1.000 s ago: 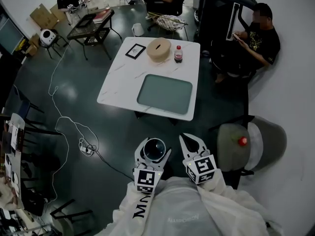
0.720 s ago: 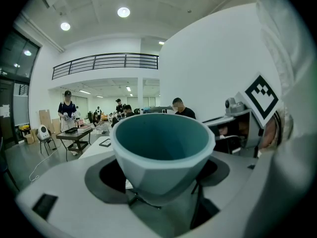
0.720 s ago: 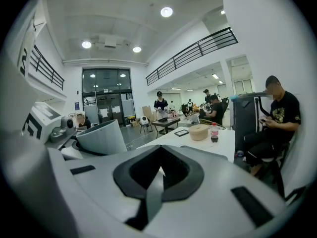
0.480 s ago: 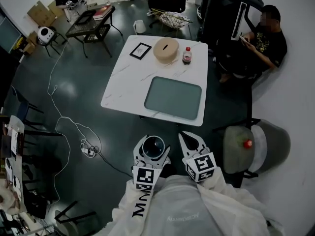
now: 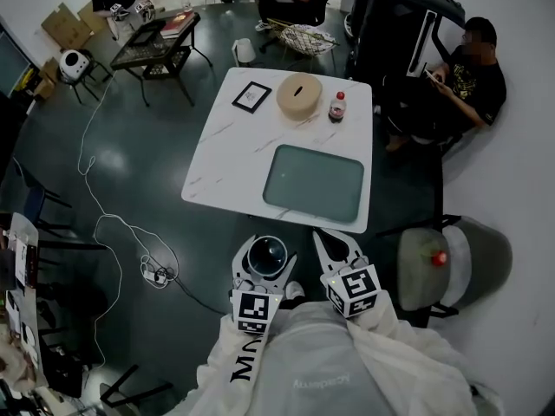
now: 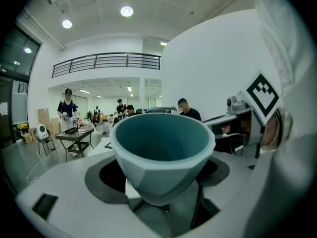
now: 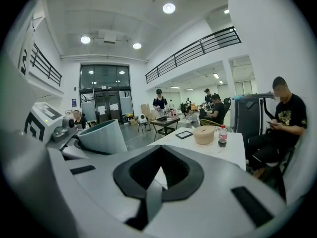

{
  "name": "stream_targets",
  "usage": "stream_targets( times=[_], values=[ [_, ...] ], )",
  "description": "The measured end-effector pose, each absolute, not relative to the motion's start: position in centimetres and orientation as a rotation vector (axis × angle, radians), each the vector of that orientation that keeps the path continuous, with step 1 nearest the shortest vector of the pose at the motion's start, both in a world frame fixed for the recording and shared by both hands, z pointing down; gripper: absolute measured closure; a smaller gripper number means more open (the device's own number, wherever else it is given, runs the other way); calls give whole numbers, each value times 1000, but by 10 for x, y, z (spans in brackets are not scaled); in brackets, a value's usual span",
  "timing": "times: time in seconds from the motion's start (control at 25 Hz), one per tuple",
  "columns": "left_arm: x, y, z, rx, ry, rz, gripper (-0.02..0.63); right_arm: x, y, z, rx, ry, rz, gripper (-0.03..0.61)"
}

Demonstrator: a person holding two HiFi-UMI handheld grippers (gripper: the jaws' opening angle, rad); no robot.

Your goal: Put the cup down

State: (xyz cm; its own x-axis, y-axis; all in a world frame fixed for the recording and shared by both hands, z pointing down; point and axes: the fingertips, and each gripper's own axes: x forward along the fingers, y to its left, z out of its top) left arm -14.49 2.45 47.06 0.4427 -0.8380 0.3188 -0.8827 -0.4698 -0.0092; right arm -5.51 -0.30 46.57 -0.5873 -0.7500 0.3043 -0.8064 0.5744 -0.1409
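**Cup held short of the table in the left gripper**

The teal cup (image 6: 161,150) stands upright between the left gripper's (image 5: 264,269) wide-spread jaws, which clasp its lower body. It is low in the centre of the head view, over dark floor (image 5: 130,189) just short of the white table's (image 5: 227,167) near edge. Just right of it the right gripper (image 5: 332,239) points forward, jaw tips together and empty. Both grippers sit close to the person's chest. Print on the white sleeve (image 5: 238,362) is too unclear to read.

Lettering on the sleeve (image 5: 245,362) cannot be read.
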Motion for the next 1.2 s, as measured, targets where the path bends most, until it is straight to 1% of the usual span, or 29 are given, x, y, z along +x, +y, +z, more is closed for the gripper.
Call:
stream_targets(
  times=[0.44, 1.2],
  values=[
    [-169, 11, 469, 2533, -1512, 385, 225, -68, -15, 455, 1350, -2561, 351, 574],
    [-172, -7, 470, 2504, -1550, 414, 225, -59, -38, 458, 1375, -2569, 378, 574]
  ],
)
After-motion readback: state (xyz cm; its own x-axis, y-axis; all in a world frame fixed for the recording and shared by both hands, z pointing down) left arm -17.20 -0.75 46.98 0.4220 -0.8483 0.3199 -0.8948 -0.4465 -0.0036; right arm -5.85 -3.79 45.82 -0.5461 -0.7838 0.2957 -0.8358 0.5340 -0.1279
